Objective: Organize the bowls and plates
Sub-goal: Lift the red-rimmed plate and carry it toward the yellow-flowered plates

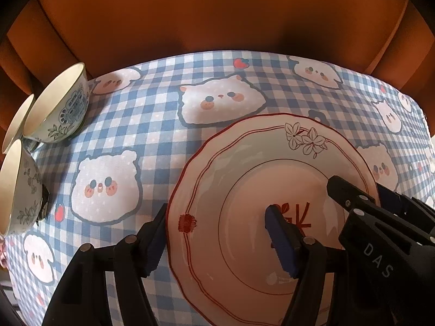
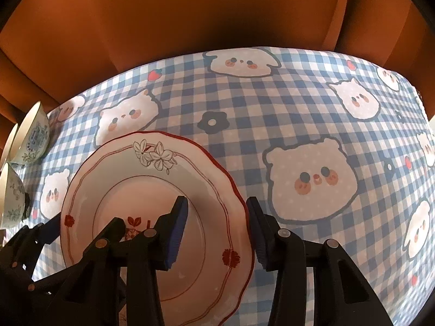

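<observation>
Plate (image 1: 258, 190): white, scalloped, red-rimmed, with flower sprigs and red motifs; lies flat on the bench (image 1: 152, 125), which wears a blue-and-white checked cloth printed with cartoon animal faces.

Left gripper (image 1: 217, 241): fingers (image 1: 281, 240) spread, straddling the plate's left edge, one blue pad over the plate's centre, the other outside the rim above the cloth. Pads do not press on the rim.

Right gripper (image 2: 217, 231): fingers (image 2: 178, 229) spread across the plate's right edge, one pad over the plate's well, the other just outside the rim; no visible pinch.

Bowls (image 1: 58, 106): three, white with blue-green floral print, grouped at the bench's far left edge, well apart from the plate.

Backdrop: orange-brown upholstered seat (image 1: 217, 13) beyond the bench.
</observation>
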Available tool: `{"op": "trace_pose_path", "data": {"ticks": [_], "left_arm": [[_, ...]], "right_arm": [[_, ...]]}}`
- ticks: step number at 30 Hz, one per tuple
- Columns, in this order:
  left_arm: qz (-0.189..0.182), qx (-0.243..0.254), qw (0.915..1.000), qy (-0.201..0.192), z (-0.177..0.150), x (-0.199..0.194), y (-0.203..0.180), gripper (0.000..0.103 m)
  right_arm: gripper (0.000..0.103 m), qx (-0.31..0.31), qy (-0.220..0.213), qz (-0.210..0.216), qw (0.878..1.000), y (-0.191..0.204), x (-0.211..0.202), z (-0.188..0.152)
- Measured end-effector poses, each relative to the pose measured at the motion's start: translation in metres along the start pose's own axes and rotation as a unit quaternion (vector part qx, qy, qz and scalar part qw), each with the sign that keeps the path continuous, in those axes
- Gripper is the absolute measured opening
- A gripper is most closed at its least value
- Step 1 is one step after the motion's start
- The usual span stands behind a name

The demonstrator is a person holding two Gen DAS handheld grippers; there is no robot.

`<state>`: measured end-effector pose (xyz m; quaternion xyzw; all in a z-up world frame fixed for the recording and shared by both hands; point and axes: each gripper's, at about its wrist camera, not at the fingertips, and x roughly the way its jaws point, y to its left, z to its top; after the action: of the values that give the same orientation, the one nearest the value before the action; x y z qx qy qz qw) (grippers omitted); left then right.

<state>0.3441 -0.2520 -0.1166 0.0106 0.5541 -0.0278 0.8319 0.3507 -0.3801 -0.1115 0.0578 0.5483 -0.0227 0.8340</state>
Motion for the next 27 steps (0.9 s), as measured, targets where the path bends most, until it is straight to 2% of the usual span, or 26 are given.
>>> {"op": "trace_pose_path", "data": {"ticks": [8,17,27], "left_arm": [[-0.009,-0.005,0.9999,-0.007,-0.001,-0.024,0.005,0.069],[-0.024,0.005,0.9990,-0.037,-0.008,-0.072,0.012,0.069],[-0.046,0.023,0.9968,-0.061,-0.035,-0.124,0.021,0.069]], "right_arm": [[0.048,0.006,-0.008,-0.001,1.000,0.000,-0.022,-0.003],[0.048,0.017,-0.039,-0.012,0.999,0.008,-0.075,-0.015],[0.048,0.032,-0.070,-0.032,0.997,0.024,-0.136,-0.043]]}}
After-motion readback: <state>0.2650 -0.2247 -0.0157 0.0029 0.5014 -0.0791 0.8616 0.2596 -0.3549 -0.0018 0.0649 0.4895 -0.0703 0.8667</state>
